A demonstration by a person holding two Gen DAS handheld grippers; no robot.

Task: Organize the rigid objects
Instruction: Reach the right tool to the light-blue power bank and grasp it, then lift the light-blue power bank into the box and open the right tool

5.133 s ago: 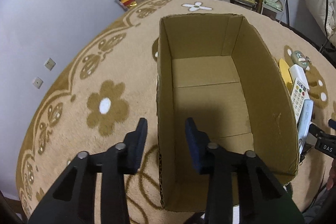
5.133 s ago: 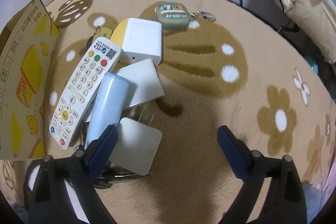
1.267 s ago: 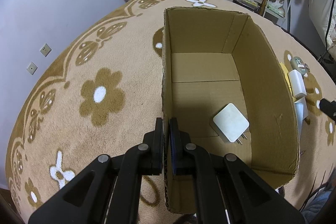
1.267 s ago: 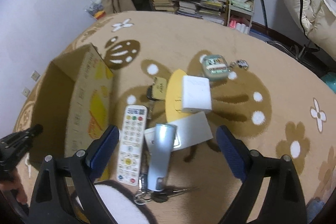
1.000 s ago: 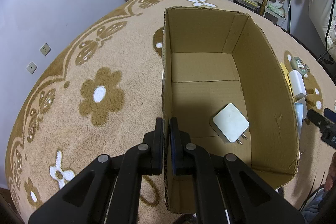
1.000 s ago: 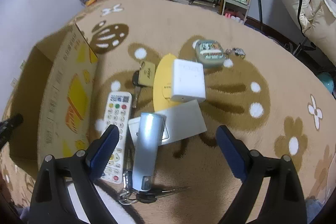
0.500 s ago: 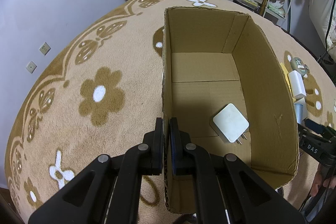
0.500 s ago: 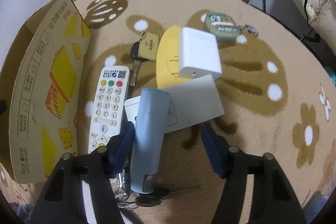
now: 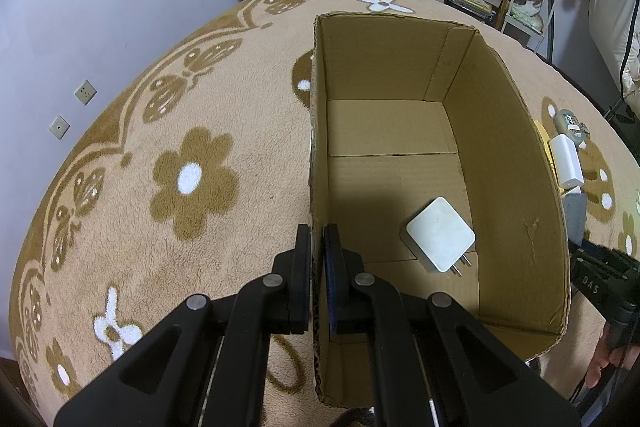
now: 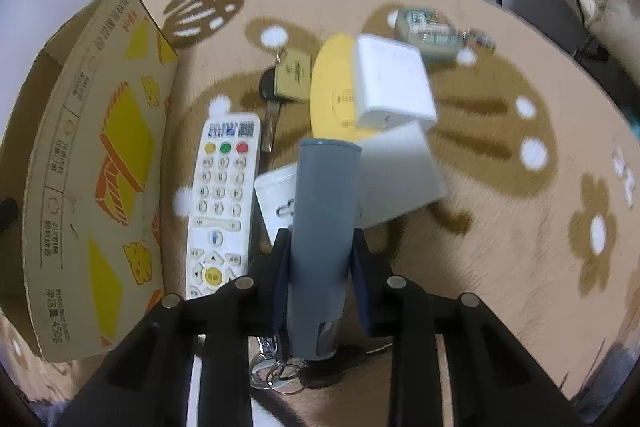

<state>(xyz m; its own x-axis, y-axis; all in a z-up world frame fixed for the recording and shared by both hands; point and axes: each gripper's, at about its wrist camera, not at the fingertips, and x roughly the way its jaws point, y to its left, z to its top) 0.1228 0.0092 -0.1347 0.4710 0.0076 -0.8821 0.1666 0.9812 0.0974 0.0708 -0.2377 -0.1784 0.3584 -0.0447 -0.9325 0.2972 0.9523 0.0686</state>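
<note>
Cardboard is being pinched by the left gripper [image 9: 317, 259]: its fingers are clamping the near left wall of the box [image 9: 508, 131], which is sitting on the carpet [image 9: 192, 131] at the centre of the left wrist frame. A white charger [image 9: 440, 234] is lying on the box floor, lower right. In the right wrist frame, the right gripper [image 10: 320, 259] is closing its fingers around a grey-blue tube [image 10: 322, 227] at lower centre, the pads touching its sides. A white remote [image 10: 222, 203] is lying just left of the tube, beside the box's printed outer wall.
</note>
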